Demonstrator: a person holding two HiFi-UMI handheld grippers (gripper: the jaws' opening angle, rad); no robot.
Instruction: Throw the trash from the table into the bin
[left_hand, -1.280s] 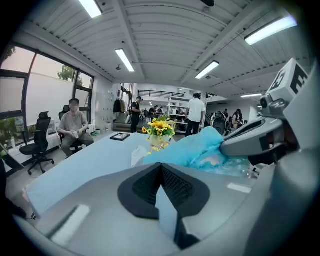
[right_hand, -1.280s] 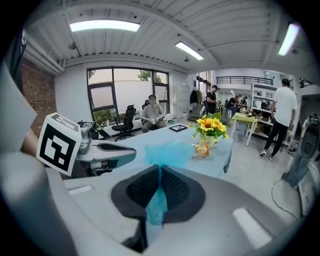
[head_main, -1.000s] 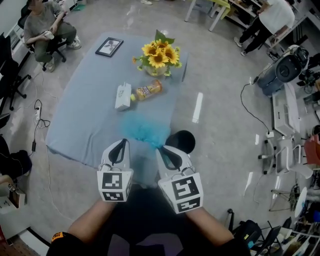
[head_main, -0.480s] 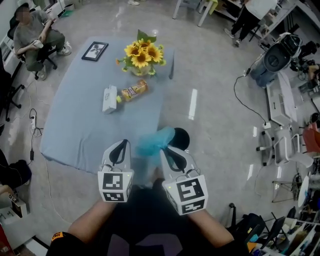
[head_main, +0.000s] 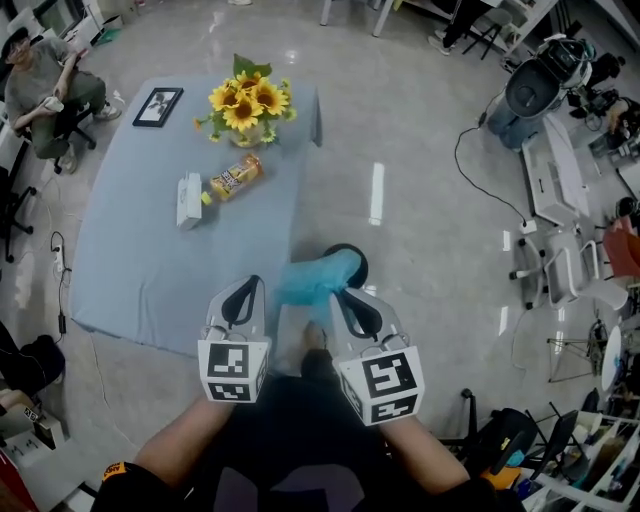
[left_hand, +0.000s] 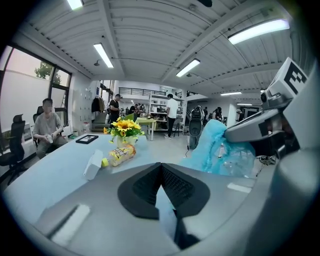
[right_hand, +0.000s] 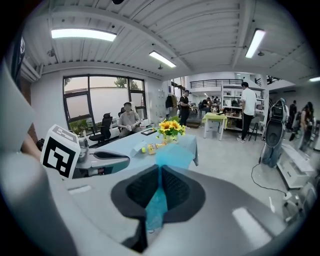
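My right gripper is shut on a crumpled blue plastic bag, which hangs just past the table's near right corner. The bag covers part of a round black bin on the floor. In the right gripper view the blue film is pinched between the dark pads. My left gripper is beside it, shut with nothing held; its pads meet at the tip. A snack bag and a white carton lie on the blue-clothed table.
A vase of sunflowers and a picture frame stand at the table's far end. A person sits on a chair at the far left. A cable and a grey machine are on the floor to the right.
Both grippers have shifted right, off the table's edge. The blue bag has gone with the right gripper from over the cloth to over the black bin.
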